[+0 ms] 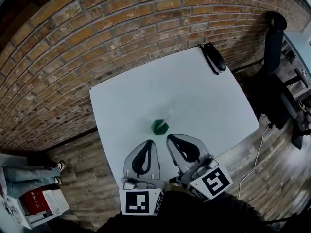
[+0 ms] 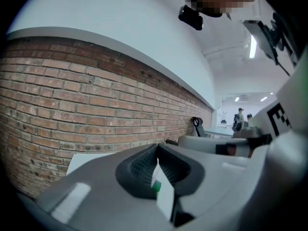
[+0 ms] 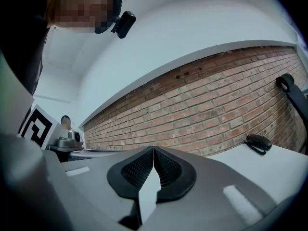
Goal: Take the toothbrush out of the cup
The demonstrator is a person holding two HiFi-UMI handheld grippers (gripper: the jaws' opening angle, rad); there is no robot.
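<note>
A small green cup stands on the white table, near its front edge. A pale, clear toothbrush leans out of the cup toward the upper right. My left gripper is just below the cup, shut and holding nothing. The right gripper sits beside it, a little right of the cup, also shut and holding nothing. In the left gripper view the jaws meet at the tips, and a sliver of the green cup shows behind them. The right gripper view has the jaws closed over bare table.
A black handset-like object lies at the table's far right corner. A brick wall runs behind the table. A black office chair stands to the right, with a white cable on the wooden floor. A person's legs and a box are at lower left.
</note>
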